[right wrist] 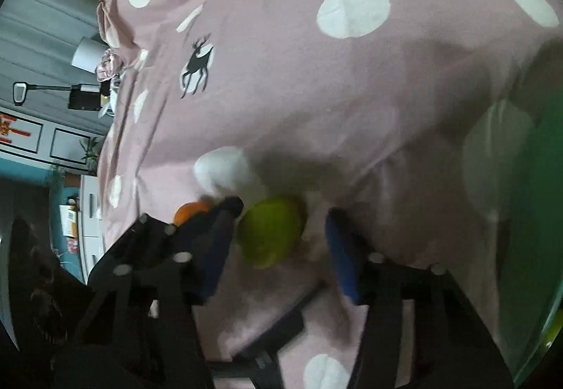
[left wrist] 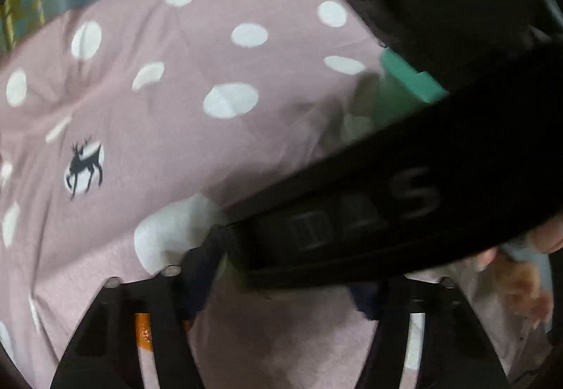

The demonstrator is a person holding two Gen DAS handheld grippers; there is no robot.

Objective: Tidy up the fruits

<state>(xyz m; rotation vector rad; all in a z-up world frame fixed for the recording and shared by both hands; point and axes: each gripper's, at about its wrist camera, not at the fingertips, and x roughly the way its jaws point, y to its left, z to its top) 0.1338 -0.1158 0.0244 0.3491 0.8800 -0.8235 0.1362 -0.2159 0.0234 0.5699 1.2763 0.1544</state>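
Observation:
In the right wrist view a yellow-green fruit (right wrist: 269, 230) lies on the pink dotted cloth (right wrist: 316, 79), between the spread blue-padded fingers of my right gripper (right wrist: 285, 241), which is open and not clamping it. An orange fruit (right wrist: 188, 211) peeks out behind the left finger. In the left wrist view my left gripper (left wrist: 278, 287) is open over the cloth (left wrist: 176, 142) with nothing between its fingers. The black body of the right gripper (left wrist: 404, 206) crosses in front of it. The image is motion-blurred.
A green translucent container (right wrist: 527, 213) fills the right edge of the right wrist view; a green piece of it (left wrist: 404, 83) shows behind the black gripper body. A hand (left wrist: 520, 273) is at the lower right. Room furniture lies beyond the cloth's left edge (right wrist: 52, 142).

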